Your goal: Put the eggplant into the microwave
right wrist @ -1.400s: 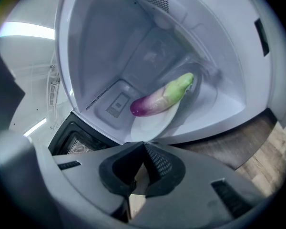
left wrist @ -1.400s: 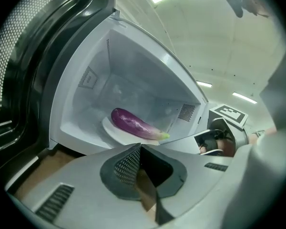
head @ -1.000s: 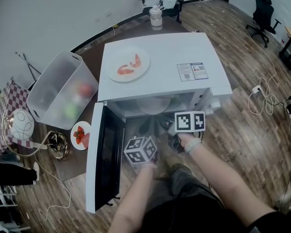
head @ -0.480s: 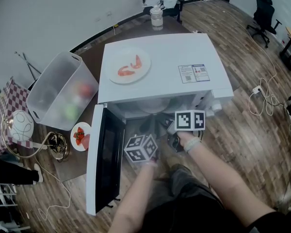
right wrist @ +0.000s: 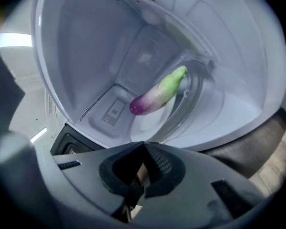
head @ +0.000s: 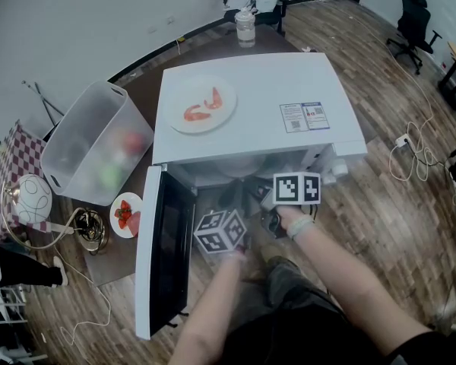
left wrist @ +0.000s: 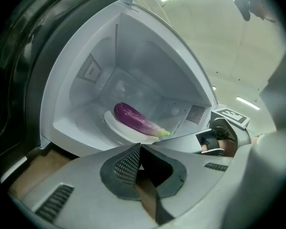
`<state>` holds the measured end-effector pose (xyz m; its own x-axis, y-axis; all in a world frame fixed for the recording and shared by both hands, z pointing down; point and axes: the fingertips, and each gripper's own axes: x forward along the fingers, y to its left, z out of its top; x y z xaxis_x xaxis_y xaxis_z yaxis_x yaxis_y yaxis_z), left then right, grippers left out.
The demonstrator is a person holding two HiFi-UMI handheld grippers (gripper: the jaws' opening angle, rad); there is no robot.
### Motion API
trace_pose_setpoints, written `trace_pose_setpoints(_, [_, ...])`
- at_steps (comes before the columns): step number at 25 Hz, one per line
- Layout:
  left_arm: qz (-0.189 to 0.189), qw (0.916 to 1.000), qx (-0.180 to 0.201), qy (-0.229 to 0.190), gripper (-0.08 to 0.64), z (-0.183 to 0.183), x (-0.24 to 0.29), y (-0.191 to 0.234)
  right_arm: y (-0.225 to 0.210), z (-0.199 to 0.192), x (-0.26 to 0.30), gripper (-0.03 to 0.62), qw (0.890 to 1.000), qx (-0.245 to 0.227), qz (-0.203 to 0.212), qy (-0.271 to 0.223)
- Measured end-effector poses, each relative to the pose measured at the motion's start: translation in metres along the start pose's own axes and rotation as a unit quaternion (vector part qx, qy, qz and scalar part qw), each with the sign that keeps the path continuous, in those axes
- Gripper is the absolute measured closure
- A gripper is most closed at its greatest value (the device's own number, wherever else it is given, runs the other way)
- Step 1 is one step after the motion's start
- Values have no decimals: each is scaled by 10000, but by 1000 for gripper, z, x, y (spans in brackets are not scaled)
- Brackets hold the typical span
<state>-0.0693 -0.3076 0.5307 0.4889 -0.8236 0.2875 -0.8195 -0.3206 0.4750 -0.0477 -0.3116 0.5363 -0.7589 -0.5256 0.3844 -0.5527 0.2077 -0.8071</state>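
With the microwave point(head: 243, 120) door point(head: 163, 257) open at left, the left gripper point(left wrist: 139, 151) and right gripper point(right wrist: 144, 149), both pressed together and empty, hover before the cavity, where the eggplant point(left wrist: 133, 119) lies ahead on the plate point(left wrist: 115, 128), slanting, green stem rightward.

Eggplant point(left wrist: 133, 118) lies on the plate point(left wrist: 118, 130) inside microwave point(head: 251, 120).

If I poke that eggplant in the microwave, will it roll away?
Probably it would roll: the eggplant is round, long and lies on its side on the plate. Its skin looks shiny, so maybe slippery. It keeps its shape, so likely stiff.
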Motion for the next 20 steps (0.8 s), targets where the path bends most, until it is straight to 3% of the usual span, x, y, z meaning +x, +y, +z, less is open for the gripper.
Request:
trace_pose_setpoints(11, [-74, 10000, 32, 1, 561, -3, -9, -6, 2, -3, -12, 589, 9997, -8, 130, -198])
trace_pose_setpoints(20, [-244, 9997, 62, -22, 561, -20, -31, -20, 8, -29, -29, 591, 9982, -23, 439, -419])
